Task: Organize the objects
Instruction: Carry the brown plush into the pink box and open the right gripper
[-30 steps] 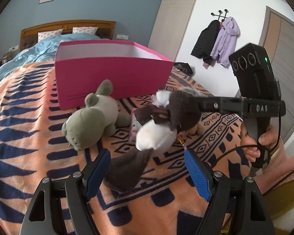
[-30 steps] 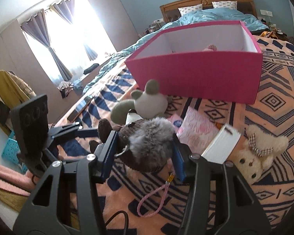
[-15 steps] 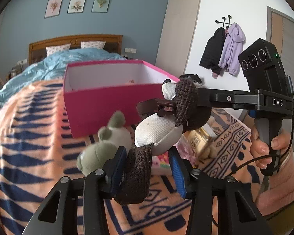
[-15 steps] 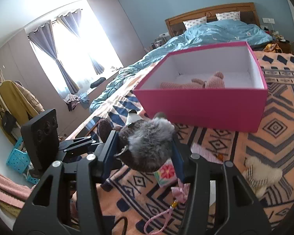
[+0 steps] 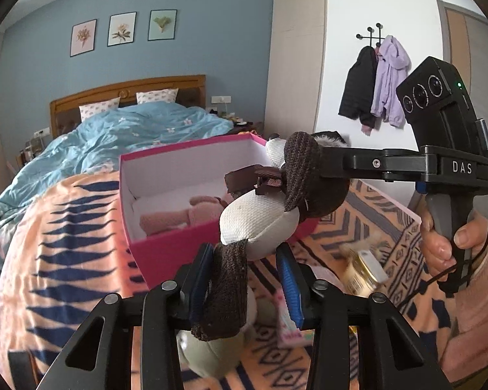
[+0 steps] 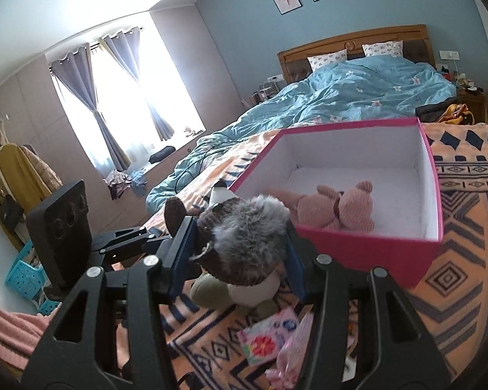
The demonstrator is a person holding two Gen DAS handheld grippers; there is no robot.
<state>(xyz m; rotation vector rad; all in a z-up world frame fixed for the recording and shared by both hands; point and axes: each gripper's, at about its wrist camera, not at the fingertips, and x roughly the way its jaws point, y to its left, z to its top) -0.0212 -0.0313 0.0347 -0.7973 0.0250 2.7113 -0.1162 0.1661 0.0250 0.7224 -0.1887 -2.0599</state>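
Observation:
Both grippers hold a brown and white plush dog (image 5: 270, 208) in the air in front of the pink box (image 5: 166, 250). My left gripper (image 5: 244, 279) is shut on its dangling brown leg. My right gripper (image 6: 240, 256) is shut on its furry grey-brown back (image 6: 244, 237); it also shows in the left wrist view (image 5: 328, 156). The box (image 6: 367, 250) stands open on the patterned blanket. A pink plush bear (image 6: 335, 208) lies inside it, also seen in the left wrist view (image 5: 192, 214).
A green plush (image 5: 211, 357) lies on the orange and navy blanket (image 5: 65, 253) below the dog. A floral card (image 6: 266, 334), a pink pouch (image 6: 292, 351) and a small box (image 5: 364, 273) lie nearby. A blue duvet (image 6: 358, 97) covers the bed behind.
Both grippers have lifted the plush dog higher and nearer the box. My left gripper, open one second ago, has closed on the dog's leg.

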